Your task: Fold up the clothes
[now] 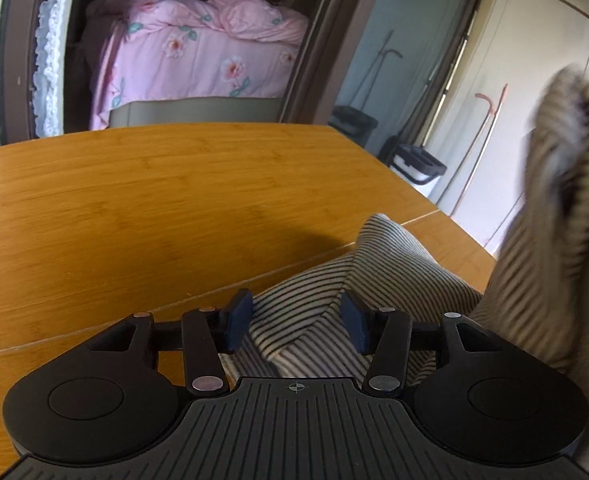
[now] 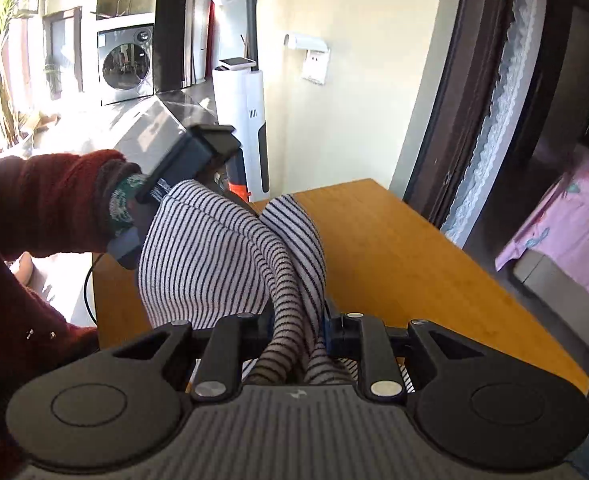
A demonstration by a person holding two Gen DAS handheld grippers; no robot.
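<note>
A white garment with thin dark stripes lies partly on the wooden table and rises steeply at the right, blurred. My left gripper is open, its blue pads either side of a fold of the cloth, not pinching it. In the right wrist view my right gripper is shut on a bunched part of the striped garment and holds it above the table. The left gripper's body shows behind the cloth, held by a hand in a dark red sleeve.
A doorway beyond the table shows a bed with a pink floral quilt. A bin and sticks stand on the floor to the right. The right wrist view shows a white floor cleaner, a washing machine and a lace curtain.
</note>
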